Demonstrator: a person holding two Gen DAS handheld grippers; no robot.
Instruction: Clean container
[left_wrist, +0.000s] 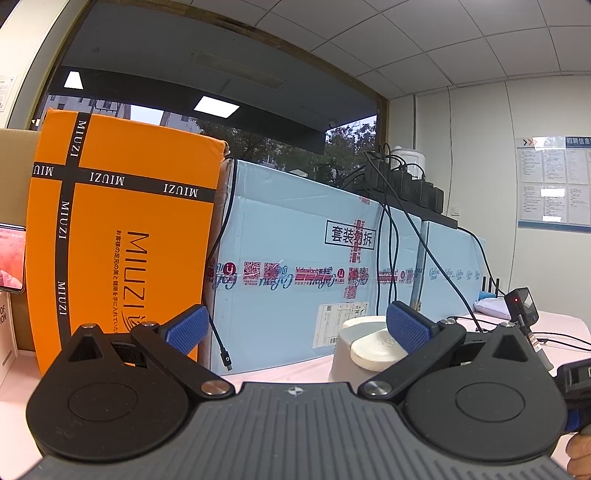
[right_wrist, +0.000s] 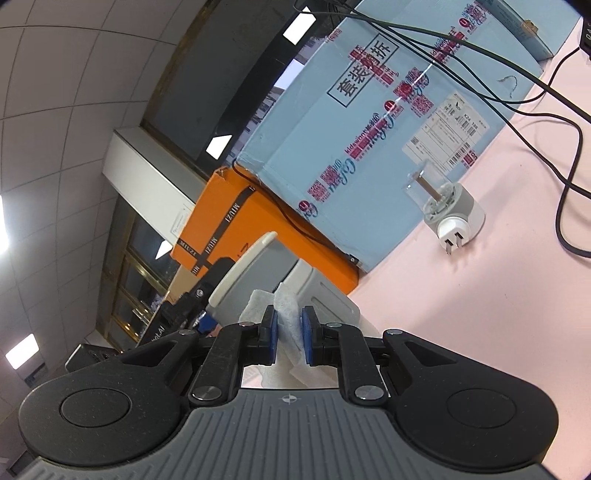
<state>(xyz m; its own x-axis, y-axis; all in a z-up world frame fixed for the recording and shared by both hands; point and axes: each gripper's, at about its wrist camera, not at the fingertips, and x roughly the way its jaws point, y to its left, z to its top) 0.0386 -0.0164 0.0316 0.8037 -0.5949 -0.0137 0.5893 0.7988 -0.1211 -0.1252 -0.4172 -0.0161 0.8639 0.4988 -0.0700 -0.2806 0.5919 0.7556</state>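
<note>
We hold the right gripper clenched on a white wipe. Our left gripper stands spread wide, gripping nothing. Just beyond both, the grey container with its cream lid sits on the pink bench. Against the bench's far edge stand an orange box and a blue carton.

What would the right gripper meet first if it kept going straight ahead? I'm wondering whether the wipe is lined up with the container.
Probably the grey container. The right gripper, shut on the white wipe, points at it just beyond the wipe's tip. Depth is unclear, so contact may already be made.
</note>
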